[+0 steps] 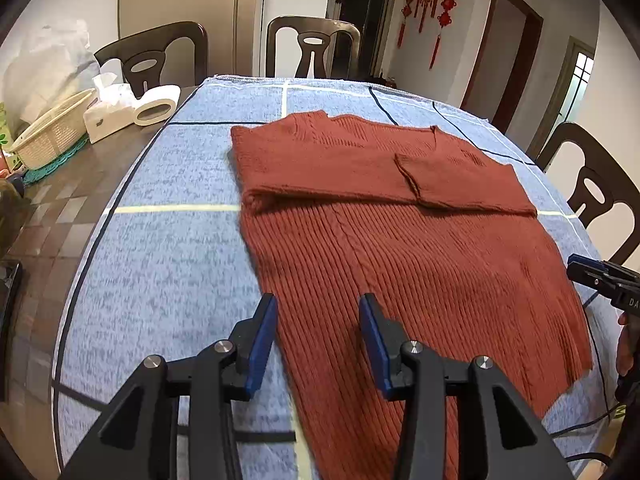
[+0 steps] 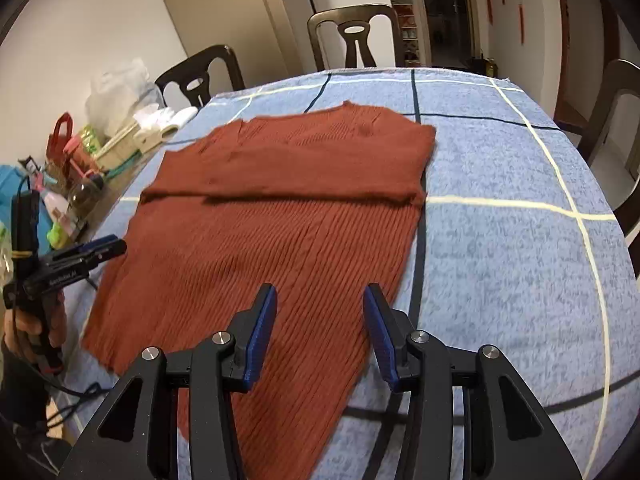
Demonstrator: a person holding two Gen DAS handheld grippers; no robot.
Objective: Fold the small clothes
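A rust-red ribbed sweater (image 1: 400,240) lies flat on the blue checked cloth (image 1: 160,260) covering the table, its far part folded over toward the near side with the sleeves tucked in. The left gripper (image 1: 318,336) hangs released over the sweater's near left edge, grasping nothing. The right gripper (image 2: 320,328) is likewise spread wide above the near right edge, empty.
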